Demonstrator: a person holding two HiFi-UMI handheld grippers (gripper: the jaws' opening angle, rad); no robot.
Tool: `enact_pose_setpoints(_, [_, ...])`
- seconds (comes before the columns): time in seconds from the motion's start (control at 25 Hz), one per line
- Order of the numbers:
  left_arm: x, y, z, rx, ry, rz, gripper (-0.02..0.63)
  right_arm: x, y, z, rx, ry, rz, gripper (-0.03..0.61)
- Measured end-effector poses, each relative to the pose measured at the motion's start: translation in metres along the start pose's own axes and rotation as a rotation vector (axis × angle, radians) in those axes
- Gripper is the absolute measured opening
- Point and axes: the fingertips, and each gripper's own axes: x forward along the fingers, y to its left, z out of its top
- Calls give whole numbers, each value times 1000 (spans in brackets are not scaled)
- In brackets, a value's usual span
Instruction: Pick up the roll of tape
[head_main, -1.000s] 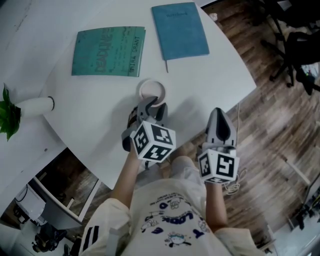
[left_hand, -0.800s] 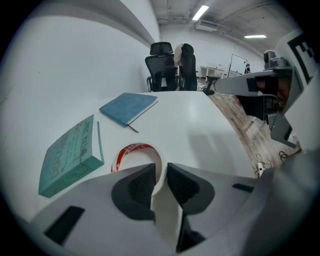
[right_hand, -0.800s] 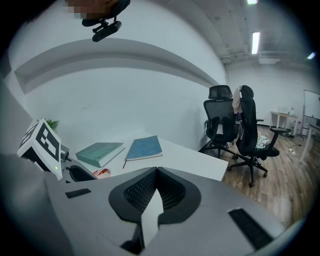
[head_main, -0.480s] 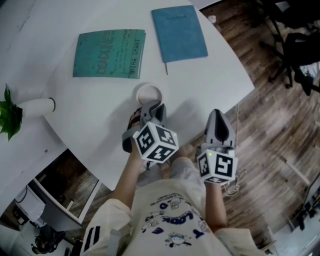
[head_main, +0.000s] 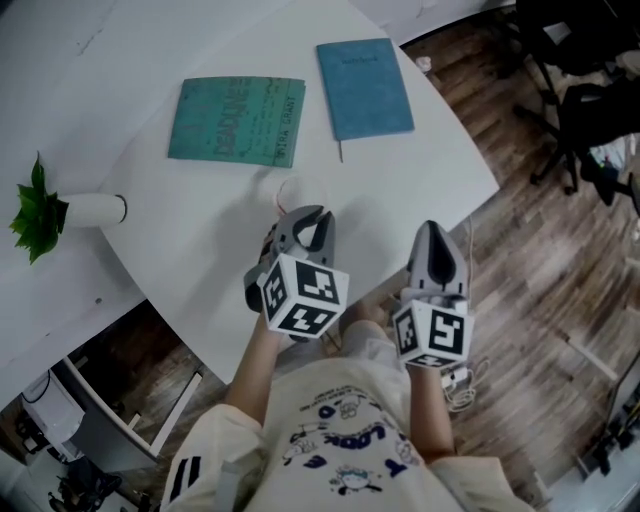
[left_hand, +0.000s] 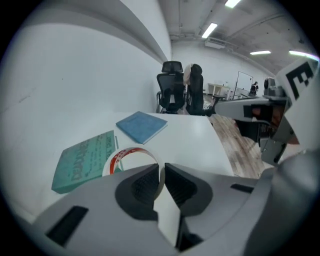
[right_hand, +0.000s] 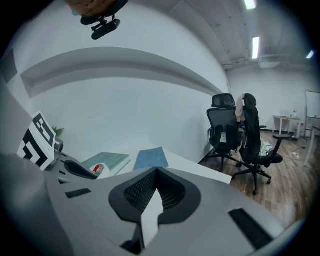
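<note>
The roll of tape (head_main: 300, 191) is a thin white ring with red print. My left gripper (head_main: 306, 220) is shut on its near wall, one pad inside the ring and one outside. The left gripper view shows the roll (left_hand: 118, 157) hanging off the left gripper (left_hand: 161, 172) above the white table (head_main: 195, 255). The roll (right_hand: 100, 169) also shows small at the left of the right gripper view. My right gripper (head_main: 437, 233) hovers off the table's near-right edge, over the wooden floor. The right gripper (right_hand: 155, 173) is shut with nothing between its pads.
A green book (head_main: 238, 134) and a blue notebook (head_main: 364, 88) lie on the far part of the table. A white vase with a green plant (head_main: 62, 210) lies at the left. Black office chairs (head_main: 590, 100) stand on the floor to the right.
The left jaws, open around the roll's near wall a second ago, have shut on it and lifted it off the table. Both grippers have risen slightly.
</note>
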Motion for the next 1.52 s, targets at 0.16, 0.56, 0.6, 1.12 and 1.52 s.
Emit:
enact_pose_setpoints(0.16, [-40,15,34,-31,-138,41,38,-11,14,26,-11,-65,5,0])
enact_pose_setpoints(0.56, [-144,40,98,-23,-407,117,38,-47,44,99,-67,-235,-9,0])
enact_pose_setpoints(0.6, [-153,42,101,-25,-427,126,38,-51,47,106,-71,-251,-12,0])
enact_pose_setpoints(1.12, [-225,47,130,-29,-607,180,38,-98,59,162,-93,-397,-60,0])
enact_pose_setpoints(1.52, [-247,41,127,-59,-660,165,38,-121,69,171,-97,-444,-67,0])
